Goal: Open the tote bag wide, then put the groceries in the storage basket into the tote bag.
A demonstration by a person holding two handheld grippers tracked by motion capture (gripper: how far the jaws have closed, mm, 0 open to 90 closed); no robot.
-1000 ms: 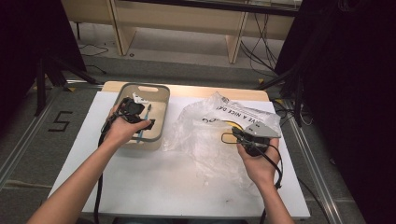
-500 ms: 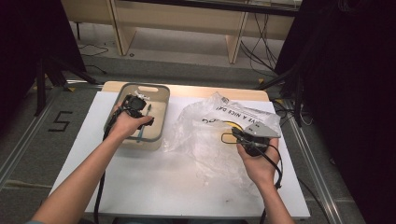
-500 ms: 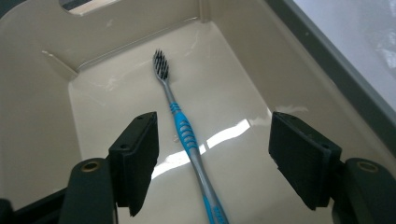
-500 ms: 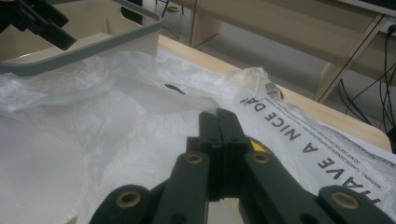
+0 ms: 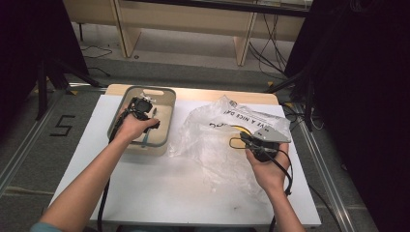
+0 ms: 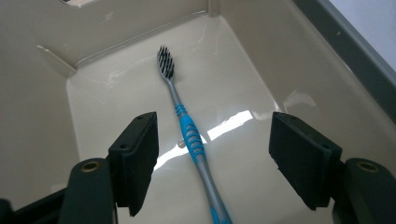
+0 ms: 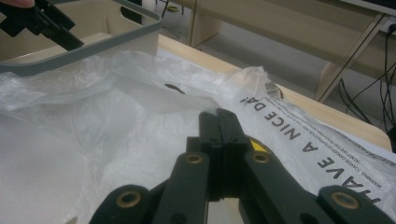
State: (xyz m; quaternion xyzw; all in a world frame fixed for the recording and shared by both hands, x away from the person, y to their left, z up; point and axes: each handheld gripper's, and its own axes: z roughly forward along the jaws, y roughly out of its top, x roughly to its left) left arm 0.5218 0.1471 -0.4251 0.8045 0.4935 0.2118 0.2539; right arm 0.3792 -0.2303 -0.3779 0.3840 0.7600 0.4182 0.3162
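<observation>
A: High view: left gripper (image 5: 143, 107) sits inside the beige tub (image 5: 164, 96) on the white counter (image 5: 193, 183). Right gripper (image 5: 247, 140) rests on the clear plastic bag (image 5: 212, 140) beside the tub.

B: Left gripper view?

A: Jaws open, straddling a blue-grey toothbrush (image 6: 189, 135) lying flat on the tub floor (image 6: 233, 93), pads clear of it.

B: Right gripper view?

A: Jaws closed, pads together over the bag (image 7: 93, 121); whether film is pinched between them, can't tell. Tub rim (image 7: 84, 49) upper left.
</observation>
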